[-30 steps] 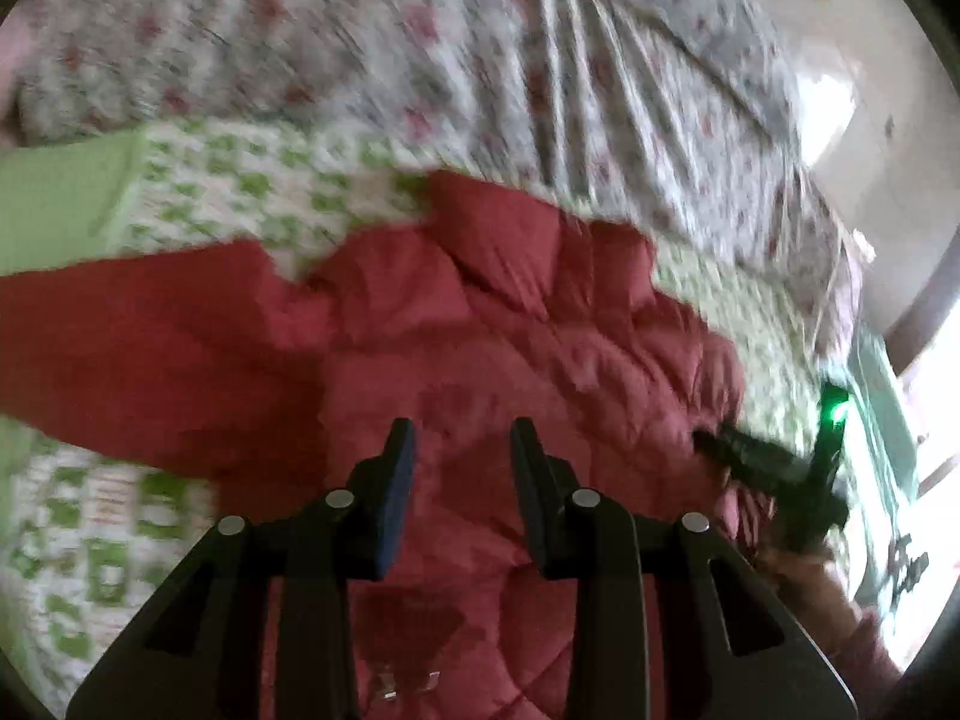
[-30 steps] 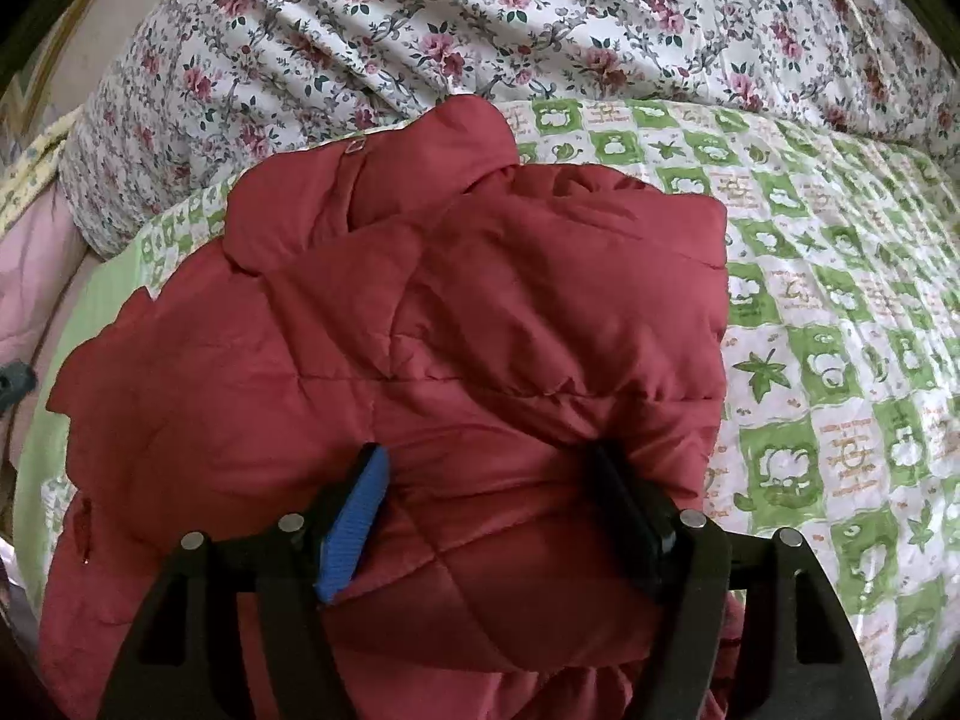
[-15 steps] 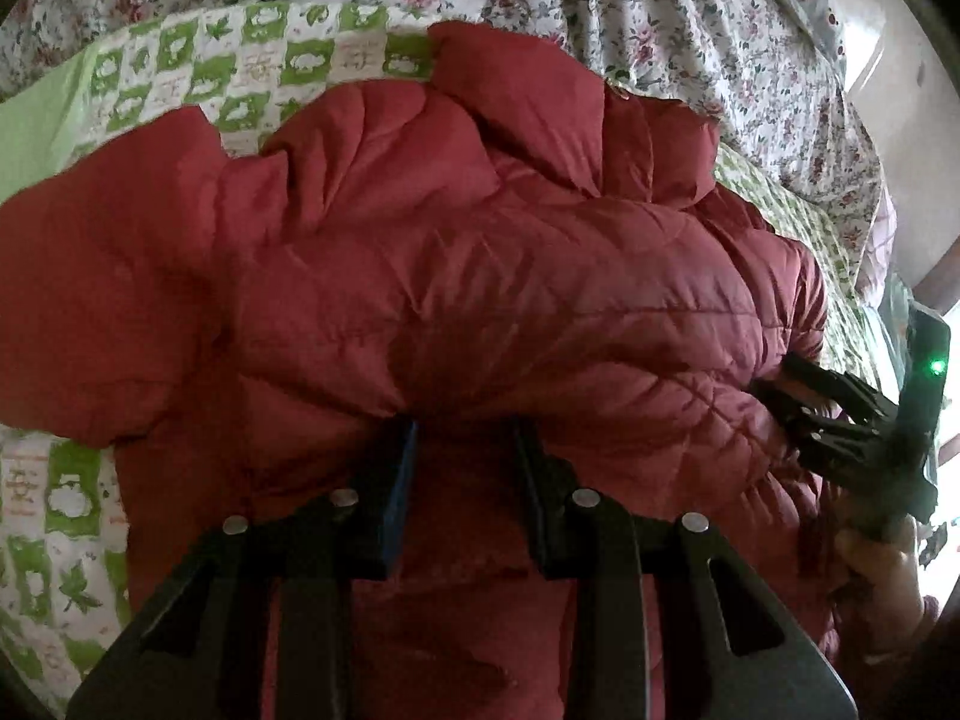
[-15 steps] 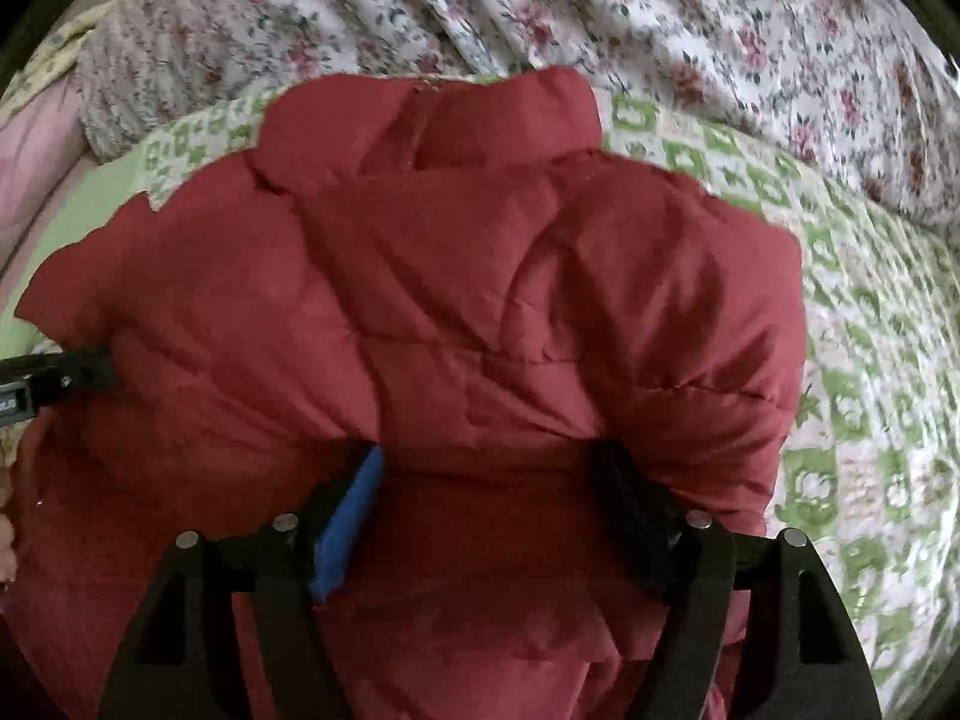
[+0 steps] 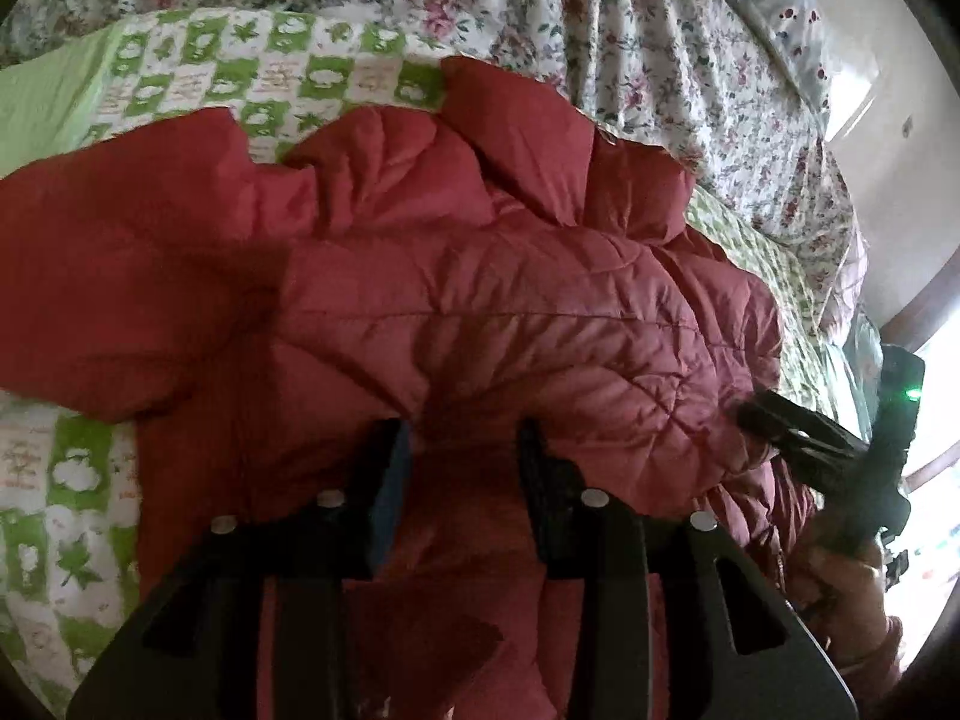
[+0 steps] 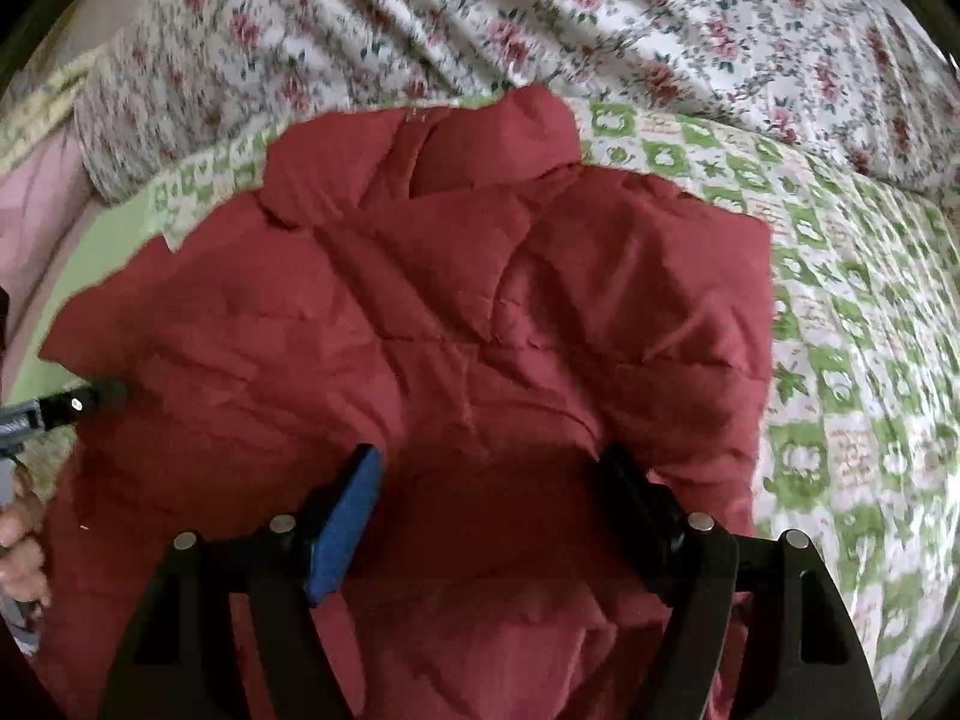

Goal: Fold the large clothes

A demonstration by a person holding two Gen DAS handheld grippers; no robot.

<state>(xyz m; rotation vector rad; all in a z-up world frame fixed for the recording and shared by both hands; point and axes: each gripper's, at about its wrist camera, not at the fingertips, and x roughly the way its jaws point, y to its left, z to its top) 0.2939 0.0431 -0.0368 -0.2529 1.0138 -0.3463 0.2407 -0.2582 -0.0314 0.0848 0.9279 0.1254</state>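
Bedding fills both views: a green-and-white checked quilt (image 6: 840, 360) lies over the bed, with a rose-print duvet (image 6: 540, 18) bunched along the far side at 12 o'clock.

On the quilt lies the jacket (image 5: 480, 312), a red quilted puffer, its collar (image 6: 432, 144) pointing to 12 o'clock in the right wrist view. By my reading the fold is about halfway. The body looks doubled: a thick rounded fold edge runs across the left wrist view from 9 to 3 o'clock, and the lower part passes beneath it toward the cameras. One sleeve (image 5: 120, 276) is spread flat toward 9 o'clock in the left wrist view, untucked. What seems left is to bring that sleeve in, fold the bundle once more and press the puffy layers down, since such filling tends to spring open.

The left gripper (image 5: 462, 450) sits at 6 o'clock of its view, its fingers (image 5: 390, 468) apart with red fabric bulging between them; whether they pinch it I cannot tell. The right gripper (image 6: 492, 480) is likewise at 6 o'clock, its fingers (image 6: 348, 516) wide apart, resting over the jacket's lower edge with nothing clamped that I can see. Each gripper shows in the other's view, at the jacket's opposite sides, so both are at the same near edge.
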